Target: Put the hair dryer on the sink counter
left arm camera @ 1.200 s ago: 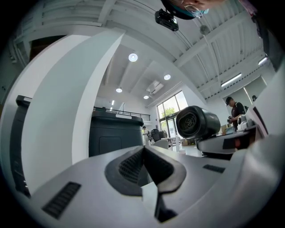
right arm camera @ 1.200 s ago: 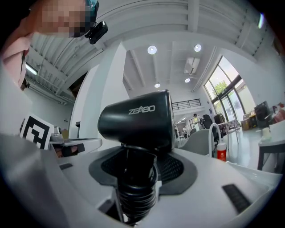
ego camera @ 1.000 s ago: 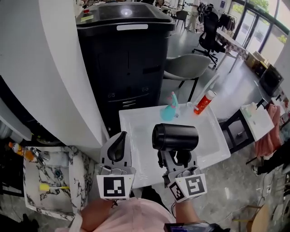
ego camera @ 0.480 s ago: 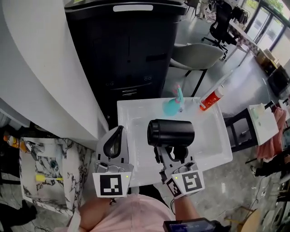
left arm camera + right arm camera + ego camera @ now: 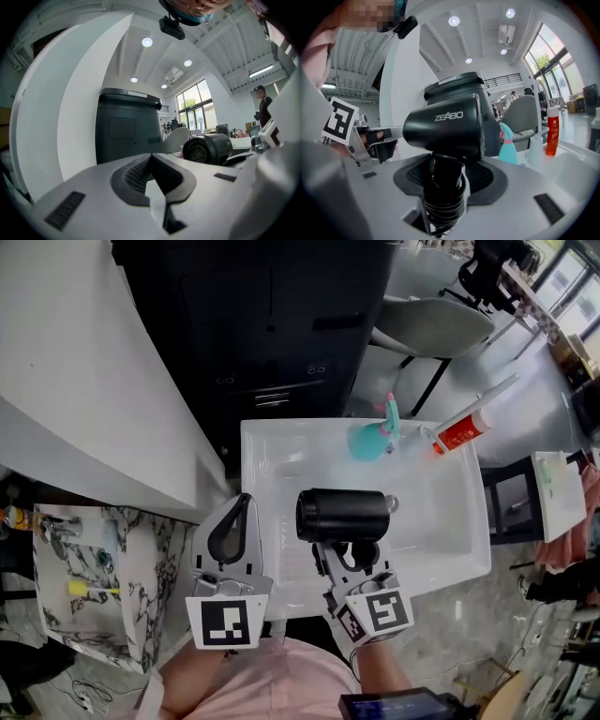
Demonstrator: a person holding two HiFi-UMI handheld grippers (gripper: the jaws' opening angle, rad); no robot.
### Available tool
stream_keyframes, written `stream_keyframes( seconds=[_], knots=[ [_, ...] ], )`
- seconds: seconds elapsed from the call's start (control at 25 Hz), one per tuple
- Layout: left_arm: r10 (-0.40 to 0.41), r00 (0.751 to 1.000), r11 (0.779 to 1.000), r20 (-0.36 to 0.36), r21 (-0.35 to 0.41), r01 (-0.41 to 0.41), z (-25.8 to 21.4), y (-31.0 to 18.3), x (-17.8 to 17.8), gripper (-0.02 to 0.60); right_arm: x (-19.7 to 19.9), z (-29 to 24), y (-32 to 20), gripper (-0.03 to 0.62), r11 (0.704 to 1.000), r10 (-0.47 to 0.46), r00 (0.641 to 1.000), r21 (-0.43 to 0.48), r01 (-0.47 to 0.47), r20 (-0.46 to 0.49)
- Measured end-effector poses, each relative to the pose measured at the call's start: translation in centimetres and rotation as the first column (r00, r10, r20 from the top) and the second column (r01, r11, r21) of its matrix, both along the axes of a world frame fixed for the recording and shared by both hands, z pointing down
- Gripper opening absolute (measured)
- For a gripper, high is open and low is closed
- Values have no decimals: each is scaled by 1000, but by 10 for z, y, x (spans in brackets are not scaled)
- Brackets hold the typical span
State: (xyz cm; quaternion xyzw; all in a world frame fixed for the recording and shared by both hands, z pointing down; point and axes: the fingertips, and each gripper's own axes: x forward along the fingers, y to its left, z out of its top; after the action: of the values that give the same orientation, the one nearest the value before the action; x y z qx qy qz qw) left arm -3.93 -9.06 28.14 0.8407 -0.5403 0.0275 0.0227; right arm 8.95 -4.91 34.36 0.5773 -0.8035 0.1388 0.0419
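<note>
Near us, our left tongs [image 5: 240, 512] are pressed together with nothing in them. Our right tongs [image 5: 349, 557] pinch the handle of the black hair dryer [image 5: 342, 515], which has come down since a moment ago and hangs mid-frame over the white sink [image 5: 272, 457]. At its far edge stand a teal bottle [image 5: 371, 440] and a red tube [image 5: 459, 434].
</note>
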Motion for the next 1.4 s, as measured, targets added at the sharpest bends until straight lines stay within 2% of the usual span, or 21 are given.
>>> stream_keyframes(
  seconds=[0.52,0.8,1.12,1.4],
  knots=[
    [-44,998,994,35,-95,47,45,-10,-1,11,-3,73,-3,212,986,-40,999,-163,44,33],
    [-62,997,990,44,-126,67,58,-16,-5,11,-5,89,-8,212,978,-51,998,-198,59,46],
    [-75,996,983,47,-162,82,74,-26,-4,11,-3,116,-19,212,961,-60,997,-269,70,48],
    [-101,994,974,52,-197,109,88,-38,-7,11,-4,141,-31,215,928,-55,995,-363,81,81]
  ],
)
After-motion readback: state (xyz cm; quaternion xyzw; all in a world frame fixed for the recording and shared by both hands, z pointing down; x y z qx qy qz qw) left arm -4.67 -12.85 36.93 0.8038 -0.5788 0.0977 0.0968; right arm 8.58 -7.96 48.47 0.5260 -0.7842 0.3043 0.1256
